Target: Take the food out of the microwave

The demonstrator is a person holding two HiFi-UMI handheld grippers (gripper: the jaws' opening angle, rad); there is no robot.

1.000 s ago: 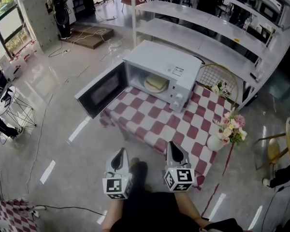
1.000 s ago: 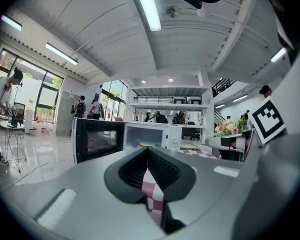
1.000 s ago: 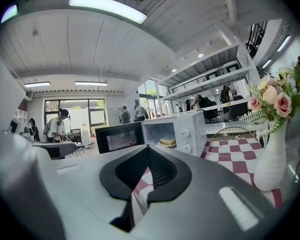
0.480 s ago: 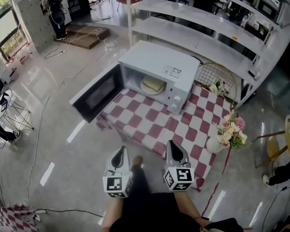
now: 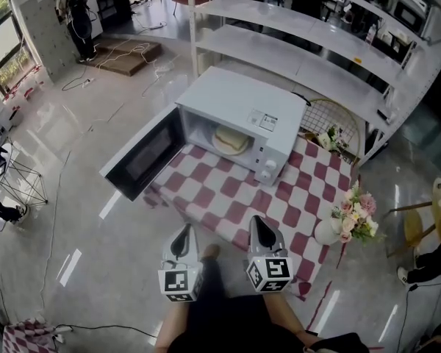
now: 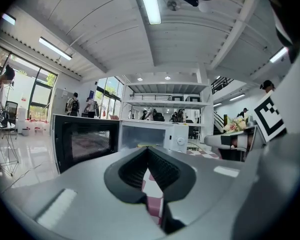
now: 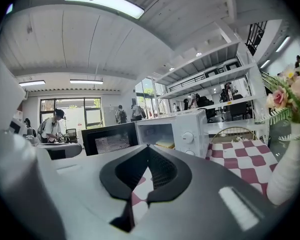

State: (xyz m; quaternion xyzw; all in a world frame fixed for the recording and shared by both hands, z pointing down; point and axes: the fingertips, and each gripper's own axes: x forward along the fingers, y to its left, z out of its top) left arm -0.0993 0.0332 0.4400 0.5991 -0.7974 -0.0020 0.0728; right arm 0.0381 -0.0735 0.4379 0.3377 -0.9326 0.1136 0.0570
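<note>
At center frame, food sits inside the open microwave; left gripper and right gripper, jaws closed and empty, hover below. A hasty reach could clip the door or tip the food.

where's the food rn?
Head view, centre: the food sits inside the open microwave on the checkered table, its door swung out to the left.

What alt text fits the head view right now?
An open white microwave sits on a red-and-white checked table, its door swung out to the left and pale yellow food inside. In the foreground the left gripper and right gripper point toward it, both shut and empty.
</note>
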